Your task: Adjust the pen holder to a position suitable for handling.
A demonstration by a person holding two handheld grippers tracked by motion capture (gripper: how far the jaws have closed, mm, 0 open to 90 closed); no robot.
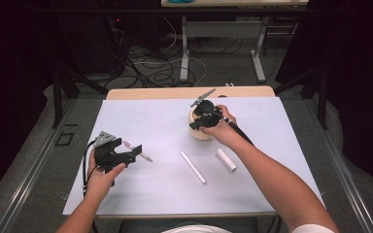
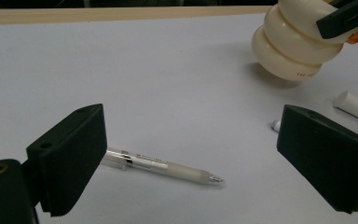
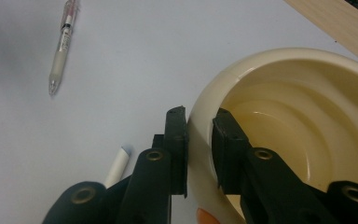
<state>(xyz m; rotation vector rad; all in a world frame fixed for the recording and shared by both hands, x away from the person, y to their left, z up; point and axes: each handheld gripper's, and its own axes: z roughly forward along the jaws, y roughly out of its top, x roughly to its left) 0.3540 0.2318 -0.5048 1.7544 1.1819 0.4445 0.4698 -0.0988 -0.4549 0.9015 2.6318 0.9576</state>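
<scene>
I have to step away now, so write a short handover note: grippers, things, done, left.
Right gripper: shut on the cream holder's rim, one jaw inside, one outside.
Left gripper: open, low over the clear pen, not gripping it.
White stick and white tube lie on the sheet beside the holder.
Done: holder gripped.
Left, probably: grip the pen and load the holder, which looks empty.

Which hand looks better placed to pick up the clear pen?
Left: the open left gripper faces the clear plastic pen, while the right gripper is clamped on the cream ribbed bowl.
</scene>
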